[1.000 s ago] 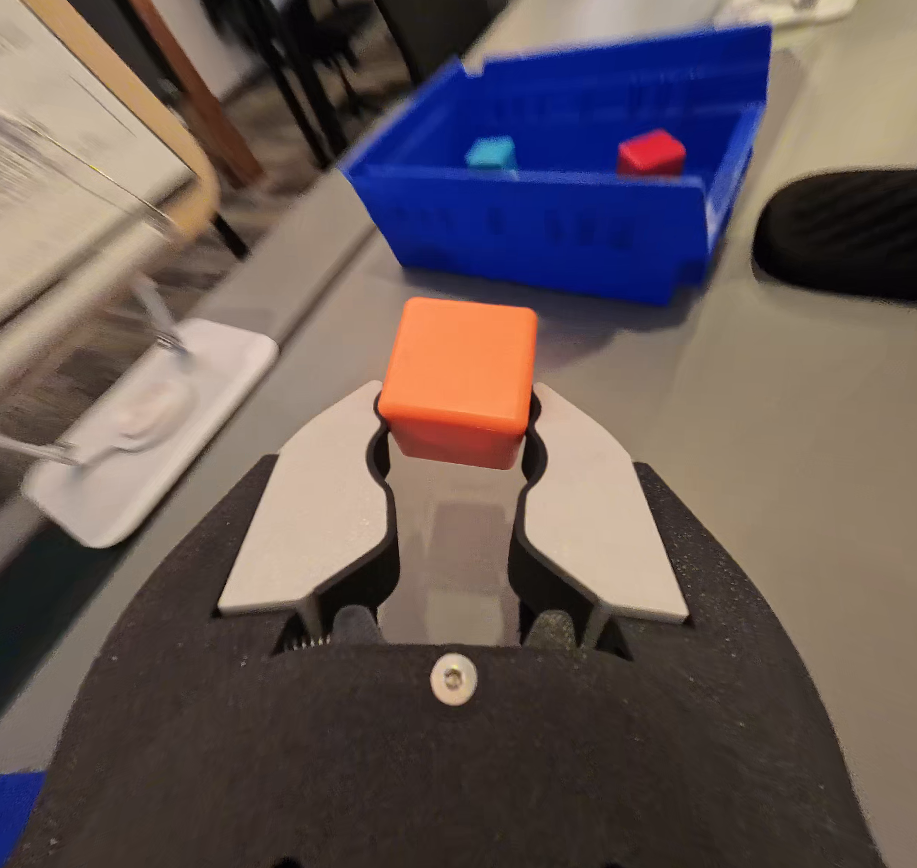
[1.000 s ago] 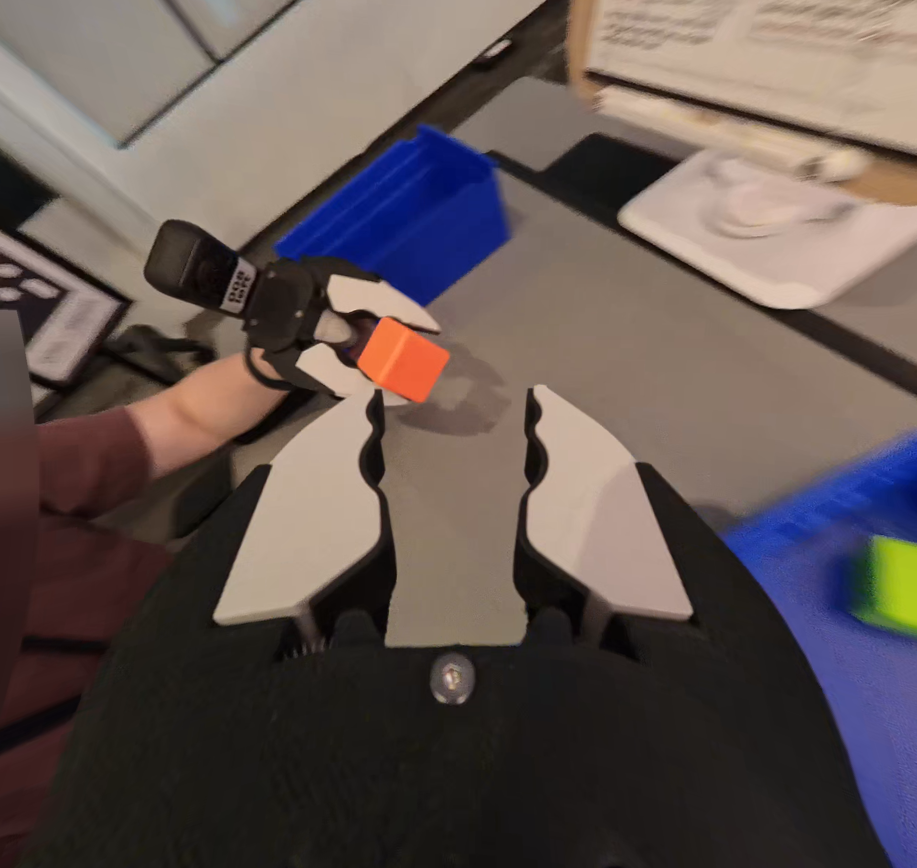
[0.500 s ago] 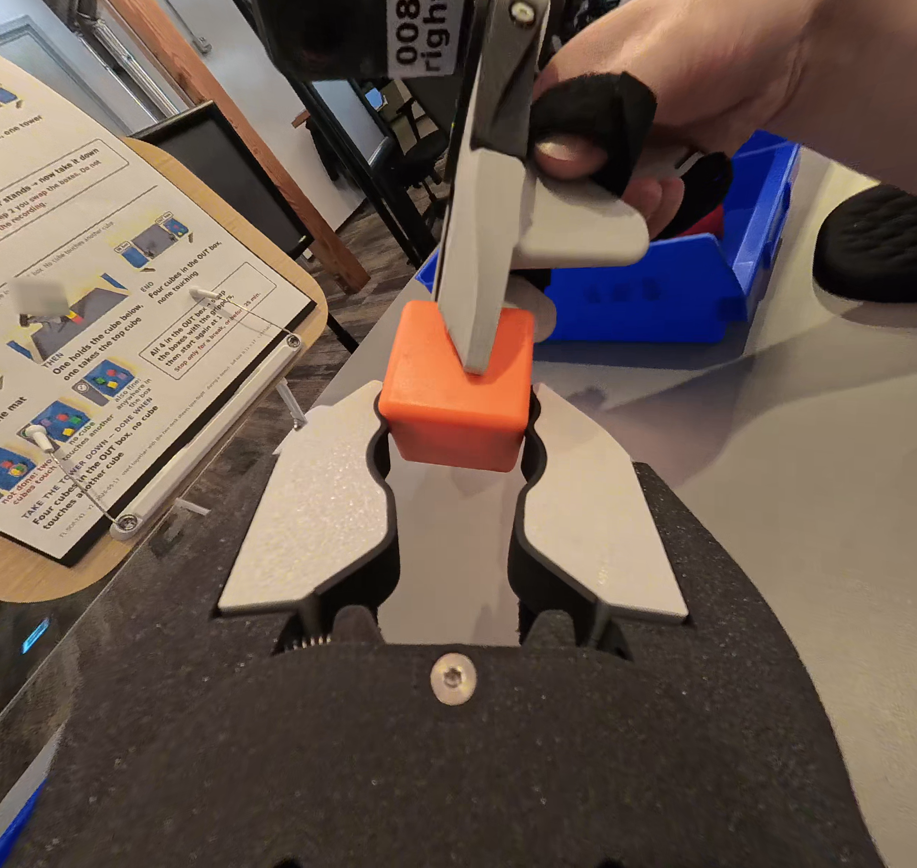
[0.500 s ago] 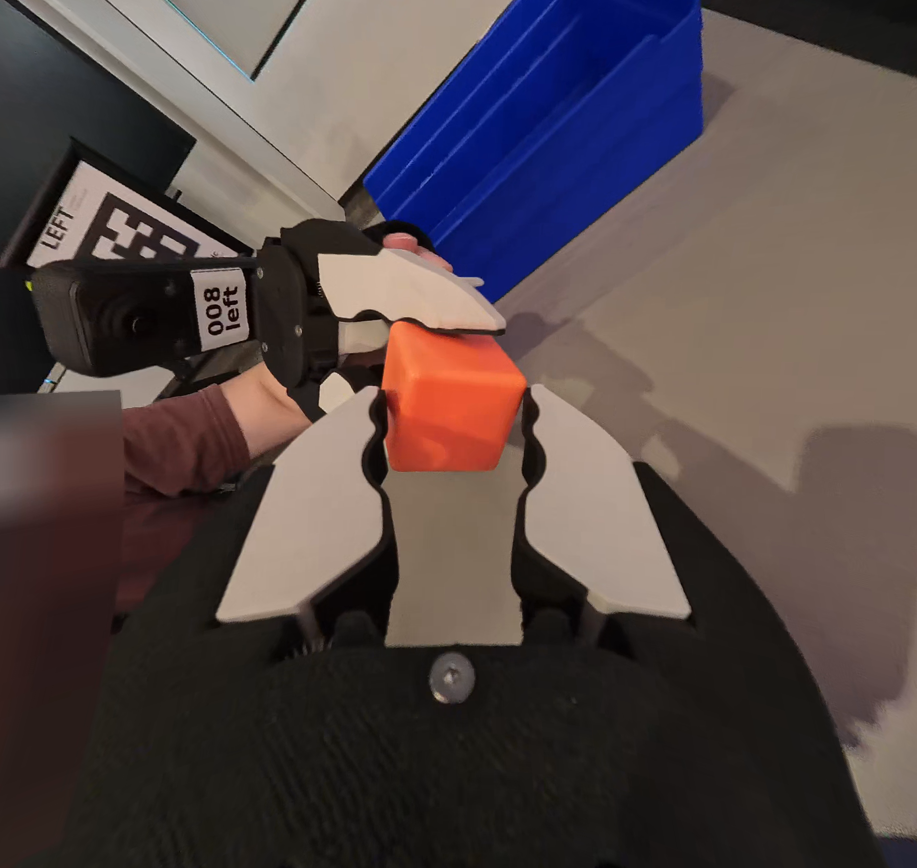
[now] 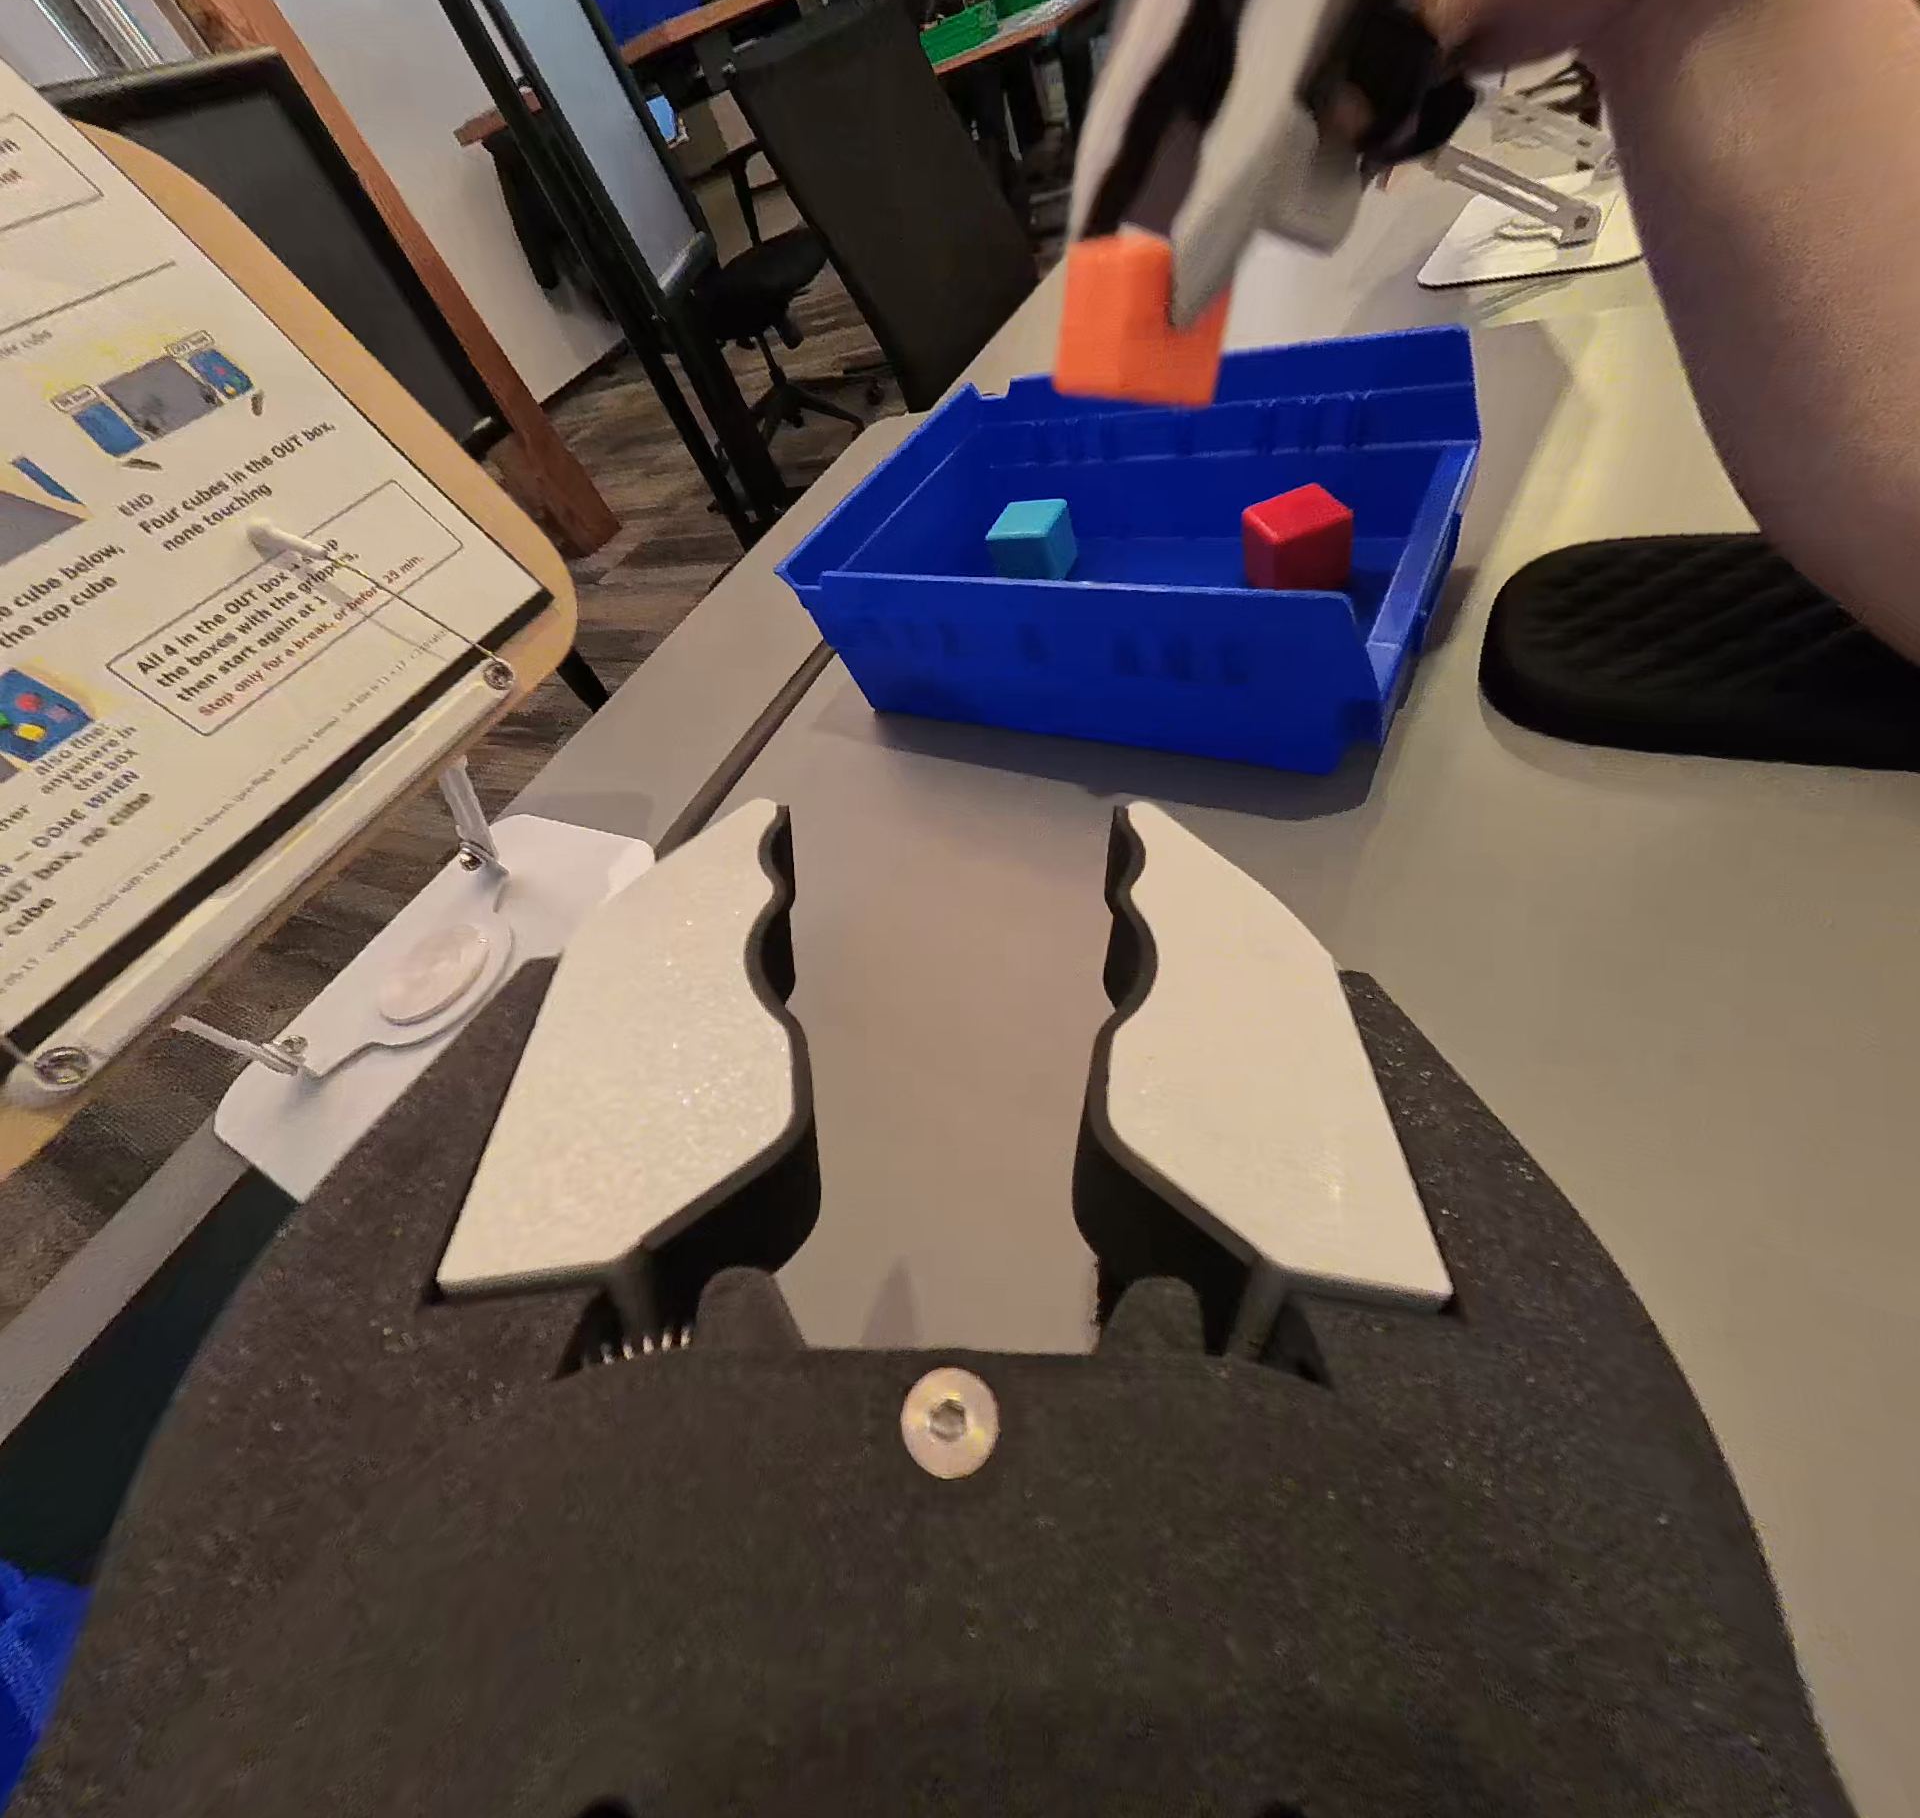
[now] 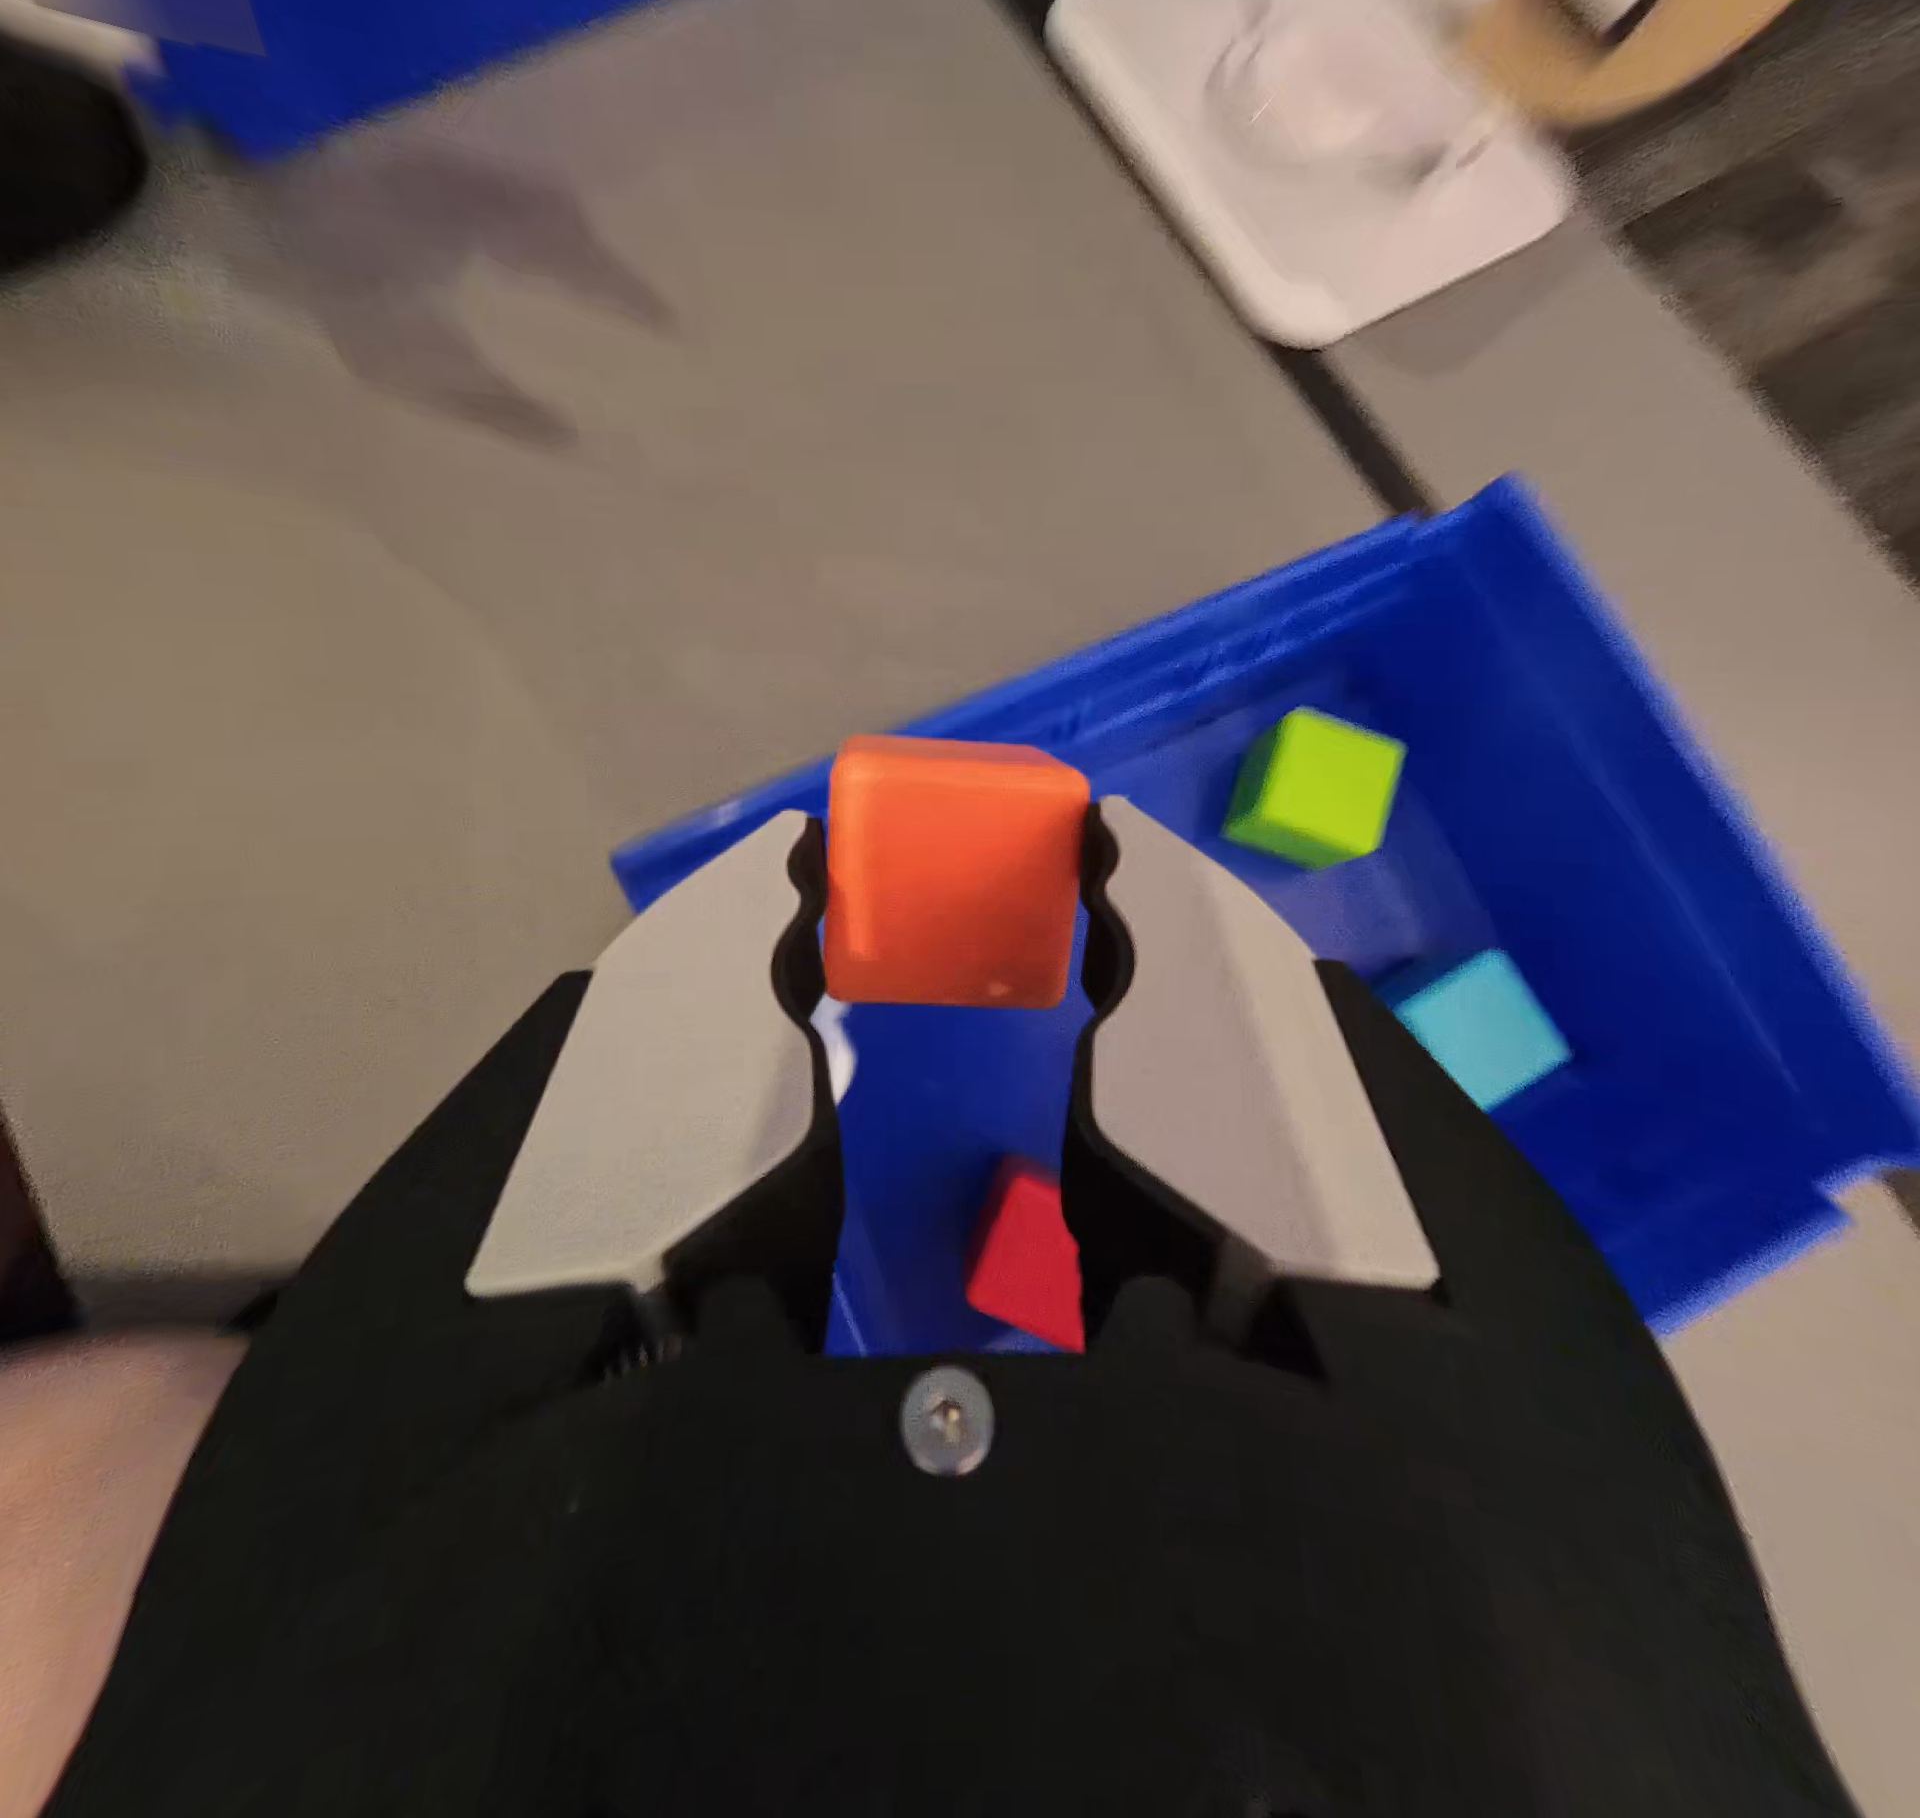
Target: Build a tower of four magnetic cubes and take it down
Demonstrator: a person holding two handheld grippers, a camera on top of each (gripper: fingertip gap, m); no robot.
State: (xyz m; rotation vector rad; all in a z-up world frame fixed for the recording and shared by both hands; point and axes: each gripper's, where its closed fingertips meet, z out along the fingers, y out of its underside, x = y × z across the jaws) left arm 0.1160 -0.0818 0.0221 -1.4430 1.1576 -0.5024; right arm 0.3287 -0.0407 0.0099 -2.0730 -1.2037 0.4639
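Above the blue bin (image 6: 1621, 947) on the grey tabletop (image 6: 520, 729), the right tool (image 6: 951, 812) is clamped on the orange cube (image 6: 951, 885), its two grey fingers (image 6: 686, 1051) pressing the cube's opposite sides near their tips. Inside the bin below lie a lime green cube (image 6: 1314, 789), a light blue cube (image 6: 1481, 1025) and a red cube (image 6: 1023, 1259), each apart from the others; the red one shows only through the gap between the fingers. From the left wrist view the same orange cube (image 5: 1138, 324) hangs in the air over the bin's (image 5: 1091, 667) far wall, gripped by the blurred right tool (image 5: 1174, 251) in a person's hand (image 5: 1538, 12). The left tool (image 5: 951, 823) stands low over the tabletop (image 5: 1558, 989) with its fingers (image 5: 665, 1051) spread apart and nothing between them, pointing toward the bin. To its left an instruction sheet sits tilted on a wooden board (image 5: 520, 542) with a white stand (image 5: 416, 979). A black pad (image 5: 1683, 646) lies to the right of the bin.
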